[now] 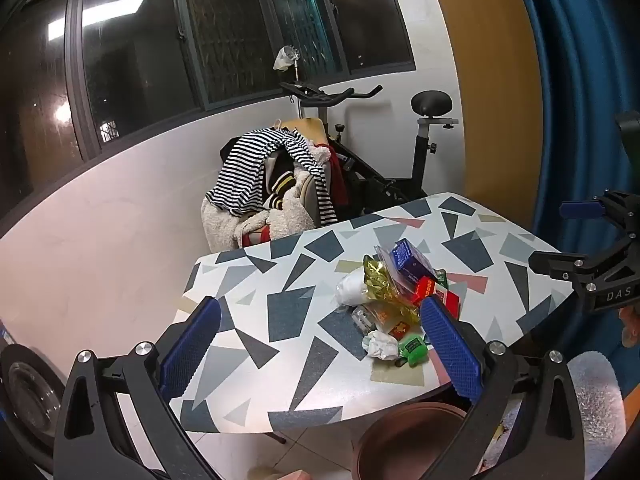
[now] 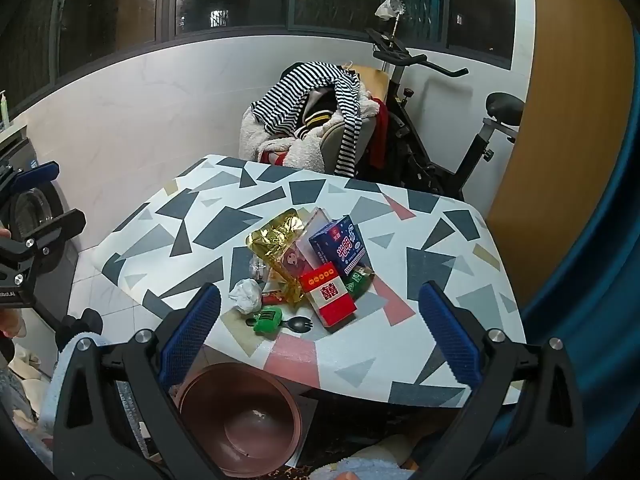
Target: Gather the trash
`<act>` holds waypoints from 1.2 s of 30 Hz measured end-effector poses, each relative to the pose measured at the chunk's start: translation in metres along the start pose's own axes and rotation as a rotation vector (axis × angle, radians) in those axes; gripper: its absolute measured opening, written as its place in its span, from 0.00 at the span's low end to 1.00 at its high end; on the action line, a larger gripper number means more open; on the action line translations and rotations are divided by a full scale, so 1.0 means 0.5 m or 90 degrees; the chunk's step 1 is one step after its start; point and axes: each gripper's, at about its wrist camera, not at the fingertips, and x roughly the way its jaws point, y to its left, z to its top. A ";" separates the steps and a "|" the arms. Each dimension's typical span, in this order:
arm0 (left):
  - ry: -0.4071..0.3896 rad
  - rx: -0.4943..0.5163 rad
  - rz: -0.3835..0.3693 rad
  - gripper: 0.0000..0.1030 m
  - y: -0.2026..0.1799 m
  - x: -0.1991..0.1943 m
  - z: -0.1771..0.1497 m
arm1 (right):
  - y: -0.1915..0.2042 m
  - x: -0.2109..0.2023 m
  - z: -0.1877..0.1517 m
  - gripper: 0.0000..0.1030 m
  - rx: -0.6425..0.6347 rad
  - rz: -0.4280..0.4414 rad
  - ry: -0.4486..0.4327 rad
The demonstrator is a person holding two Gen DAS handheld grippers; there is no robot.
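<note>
With both claws spread and empty, I align the right claw (image 2: pixel 320 320) over the red box (image 2: pixel 330 298), beside the brown bin (image 2: pixel 240 412), then pinch.

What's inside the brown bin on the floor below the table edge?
The brown bin looks nearly empty: bare bottom with a few small specks. Its near inner wall is hidden behind the right tool frame.
</note>
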 end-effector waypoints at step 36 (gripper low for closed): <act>-0.007 -0.019 -0.003 0.95 0.006 -0.005 0.003 | 0.007 -0.001 0.007 0.95 -0.007 -0.006 0.005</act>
